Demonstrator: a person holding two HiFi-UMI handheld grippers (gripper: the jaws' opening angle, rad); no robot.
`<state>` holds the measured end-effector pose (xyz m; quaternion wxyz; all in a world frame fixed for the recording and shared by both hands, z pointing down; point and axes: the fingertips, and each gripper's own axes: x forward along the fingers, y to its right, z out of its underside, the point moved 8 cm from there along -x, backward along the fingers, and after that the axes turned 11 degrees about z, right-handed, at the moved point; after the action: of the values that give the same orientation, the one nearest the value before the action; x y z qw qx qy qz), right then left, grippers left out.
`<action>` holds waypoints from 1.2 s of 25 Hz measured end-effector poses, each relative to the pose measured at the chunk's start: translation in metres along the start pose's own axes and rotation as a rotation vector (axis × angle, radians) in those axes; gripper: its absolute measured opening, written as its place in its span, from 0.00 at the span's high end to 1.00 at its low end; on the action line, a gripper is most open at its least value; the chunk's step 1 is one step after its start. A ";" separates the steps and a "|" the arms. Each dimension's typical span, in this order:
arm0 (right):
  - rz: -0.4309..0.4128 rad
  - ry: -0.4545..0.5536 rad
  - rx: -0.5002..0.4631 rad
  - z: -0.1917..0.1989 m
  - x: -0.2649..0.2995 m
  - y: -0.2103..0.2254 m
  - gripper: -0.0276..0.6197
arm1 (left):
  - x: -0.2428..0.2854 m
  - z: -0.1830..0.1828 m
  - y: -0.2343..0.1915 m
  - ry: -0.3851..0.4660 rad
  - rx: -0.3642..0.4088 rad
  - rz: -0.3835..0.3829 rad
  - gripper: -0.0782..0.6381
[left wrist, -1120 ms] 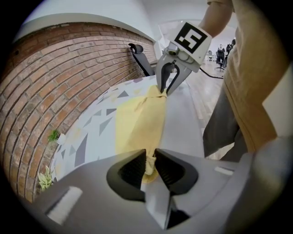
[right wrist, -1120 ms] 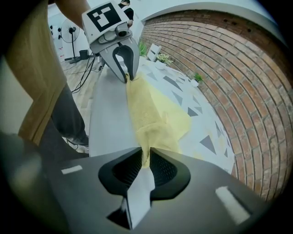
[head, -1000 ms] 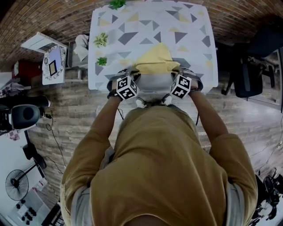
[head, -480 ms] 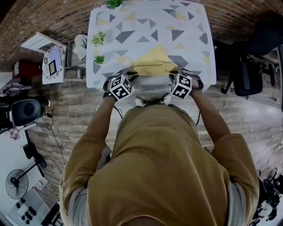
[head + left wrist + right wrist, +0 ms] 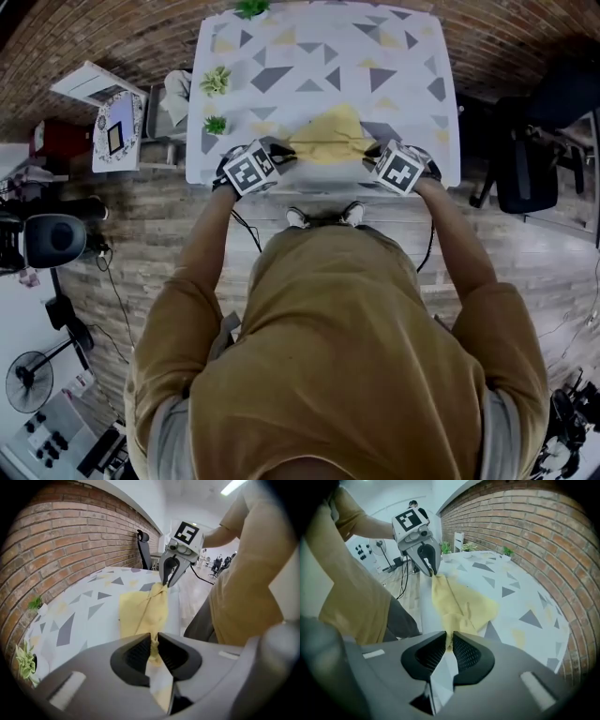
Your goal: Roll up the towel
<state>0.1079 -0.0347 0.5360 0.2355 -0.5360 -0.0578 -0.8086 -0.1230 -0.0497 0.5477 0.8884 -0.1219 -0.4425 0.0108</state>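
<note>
A yellow towel [image 5: 328, 136] lies at the near edge of the table [image 5: 281, 47] with the triangle-patterned cloth. Its near edge hangs stretched between my two grippers, a little above the table. My left gripper [image 5: 284, 152] is shut on the towel's near left corner, and in the left gripper view its pads [image 5: 154, 645] pinch the yellow fabric [image 5: 140, 611]. My right gripper [image 5: 371, 152] is shut on the near right corner, and the cloth [image 5: 464, 604] runs out from its closed jaws [image 5: 450, 641]. Each gripper view shows the other gripper [image 5: 168, 573] [image 5: 427, 560] pinching its corner.
Small green plants [image 5: 214, 82] [image 5: 216, 126] stand along the table's left side, and another [image 5: 249, 7] at the far edge. A brick wall runs behind the table. A dark office chair [image 5: 525, 159] is at the right, a white side table [image 5: 112, 131] at the left.
Both grippers have risen and spread apart with the towel's near corners. The near edge is now pulled taut between them above the table.
</note>
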 end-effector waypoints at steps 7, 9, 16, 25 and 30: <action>-0.046 0.010 0.087 -0.005 0.001 0.027 0.88 | -0.004 -0.002 -0.028 0.033 -0.054 0.030 0.74; -0.050 0.013 0.103 -0.006 0.000 0.034 0.88 | -0.004 -0.002 -0.034 0.052 -0.080 0.045 0.74; -0.069 -0.005 0.182 -0.005 0.006 0.059 0.88 | -0.010 -0.001 -0.060 0.090 -0.167 0.032 0.74; -0.070 -0.016 0.238 -0.004 0.020 0.082 0.88 | -0.008 0.000 -0.077 0.112 -0.238 -0.013 0.74; -0.044 -0.024 0.216 -0.003 0.026 0.084 0.88 | -0.006 0.003 -0.078 0.119 -0.248 -0.051 0.74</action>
<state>0.1348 -0.1185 0.5450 0.2732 -0.5158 -0.1593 -0.7962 -0.1362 -0.1256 0.5621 0.8911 -0.2199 -0.3899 -0.0741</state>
